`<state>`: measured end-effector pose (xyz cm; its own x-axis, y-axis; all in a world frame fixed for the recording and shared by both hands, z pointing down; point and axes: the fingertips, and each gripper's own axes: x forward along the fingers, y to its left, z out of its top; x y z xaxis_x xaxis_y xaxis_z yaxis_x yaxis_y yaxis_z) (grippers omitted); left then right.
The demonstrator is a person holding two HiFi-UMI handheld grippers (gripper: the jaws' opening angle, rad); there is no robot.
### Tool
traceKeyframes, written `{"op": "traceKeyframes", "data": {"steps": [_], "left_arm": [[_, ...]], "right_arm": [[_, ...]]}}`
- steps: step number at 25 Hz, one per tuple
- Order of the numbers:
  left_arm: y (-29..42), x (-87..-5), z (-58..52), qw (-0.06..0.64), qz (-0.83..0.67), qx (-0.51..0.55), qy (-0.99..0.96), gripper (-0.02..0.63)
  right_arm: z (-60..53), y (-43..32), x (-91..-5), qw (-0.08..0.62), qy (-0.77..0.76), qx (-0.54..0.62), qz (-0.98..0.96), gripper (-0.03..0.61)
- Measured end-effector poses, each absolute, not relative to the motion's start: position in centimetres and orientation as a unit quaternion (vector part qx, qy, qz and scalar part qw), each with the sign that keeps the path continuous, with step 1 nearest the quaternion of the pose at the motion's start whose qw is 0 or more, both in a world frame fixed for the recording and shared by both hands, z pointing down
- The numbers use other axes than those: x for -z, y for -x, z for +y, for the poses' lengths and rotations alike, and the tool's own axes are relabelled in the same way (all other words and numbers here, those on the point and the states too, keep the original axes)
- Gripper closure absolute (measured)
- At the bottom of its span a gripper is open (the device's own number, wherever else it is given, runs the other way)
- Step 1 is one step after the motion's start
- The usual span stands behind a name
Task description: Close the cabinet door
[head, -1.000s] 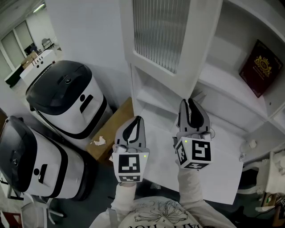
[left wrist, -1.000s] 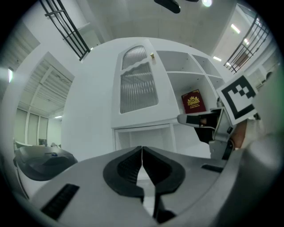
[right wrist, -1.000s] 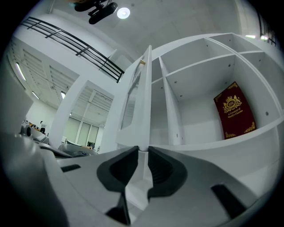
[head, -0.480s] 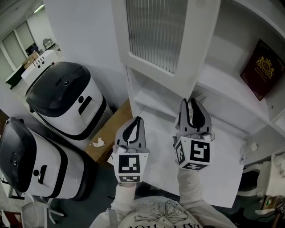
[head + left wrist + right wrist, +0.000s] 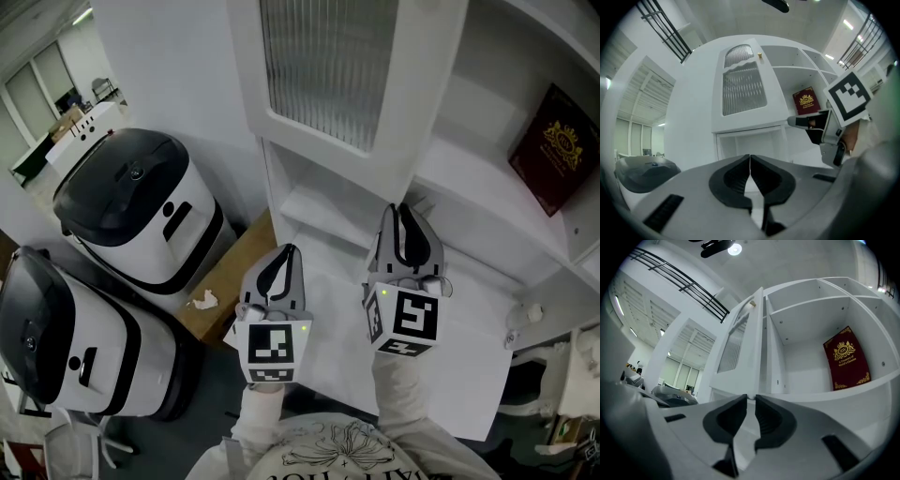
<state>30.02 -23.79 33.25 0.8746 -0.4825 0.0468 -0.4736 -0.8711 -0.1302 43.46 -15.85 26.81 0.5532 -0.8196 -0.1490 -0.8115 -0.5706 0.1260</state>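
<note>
Cabinet door (image 5: 347, 84): wide open, standing out from the cabinet (image 5: 487, 178) towards me, with its ribbed glass panel facing my left side.
Where it lies: above and ahead of both grippers. Its long axis is upright, and the right gripper view shows it almost edge-on.
Nearer gripper: the right gripper (image 5: 403, 211), with its tips close below the door's lower corner. I can't tell whether they touch it.
Coming move: I reckon the door has to swing to my right, onto the open shelves, so the push goes on the glass-panel face.
Right gripper state: jaws barely apart, a thin slit, nothing clamped in it.
Left gripper (image 5: 292, 249): lower and to the left, looking straight at the door's panel face. Its jaws are pressed together and empty.
Inside the cabinet: a red book (image 5: 553, 141) leans in the open compartment, well right of the door.
Further out: two white-and-black machines (image 5: 141, 206) on the floor at my left.
</note>
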Motion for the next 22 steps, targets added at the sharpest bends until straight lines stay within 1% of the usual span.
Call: {"op": "traceKeyframes", "data": {"steps": [22], "left_arm": [[-32.4,-33.8,-24.6,0.055,0.244,0.044,0.967,0.609]], "right_arm": [[-16.7,-46.6,-26.9,0.01,-0.887,0.088,-0.453,0.531]]}}
